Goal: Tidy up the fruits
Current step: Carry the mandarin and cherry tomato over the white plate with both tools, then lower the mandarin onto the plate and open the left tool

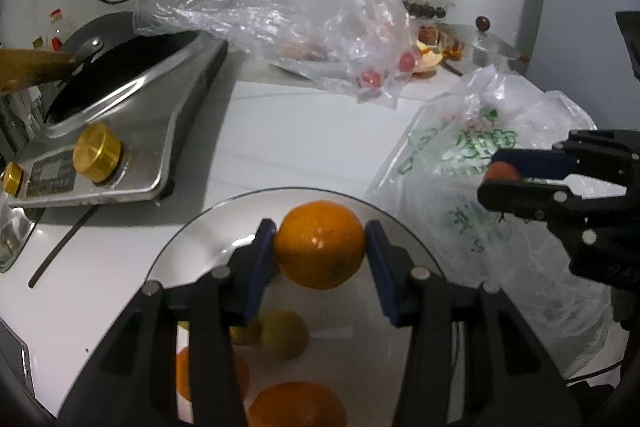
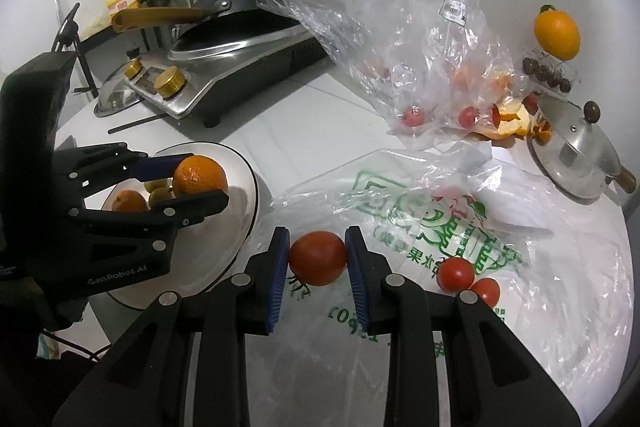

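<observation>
- Left wrist view: the left gripper (image 1: pixel 320 241) is clamped on a round orange tangerine (image 1: pixel 319 243), its blue pads pressed against the fruit's two sides, above a round white plate (image 1: pixel 200 227).
- On the plate below lie two more orange tangerines (image 1: pixel 298 407) and small yellow-green fruits (image 1: pixel 285 334), blurred behind the gripper's fingers.
- The plate sits on the white desk (image 1: pixel 288 131); a steel induction cooker with brass knobs (image 1: pixel 120 147) carrying a black wok (image 1: pixel 120 67) stands to the left.
- A crumpled clear plastic bag (image 1: pixel 320 7) lies further back, with small red fruits inside it.
- To the right, the right gripper (image 1: pixel 504 177) pinches a red tomato (image 1: pixel 502 171) over a white plastic bag with green print (image 1: pixel 460 155).
- Right wrist view: the right gripper (image 2: pixel 317 259) is closed on the round red tomato (image 2: pixel 318 258), both blue pads touching it, above the green-printed bag (image 2: pixel 420 211).
- Two small red cherry tomatoes (image 2: pixel 456 274) lie on that bag, just right of the gripper and touching each other.
- To the left, the left gripper (image 2: pixel 198 181) holds the tangerine (image 2: pixel 200 175) over the plate (image 2: pixel 244 195).
- At the far right stand a lidded steel pot (image 2: pixel 572 151) beside orange peels (image 2: pixel 508 119), and a yellow-orange citrus fruit (image 2: pixel 557 34) perched on a stand.
</observation>
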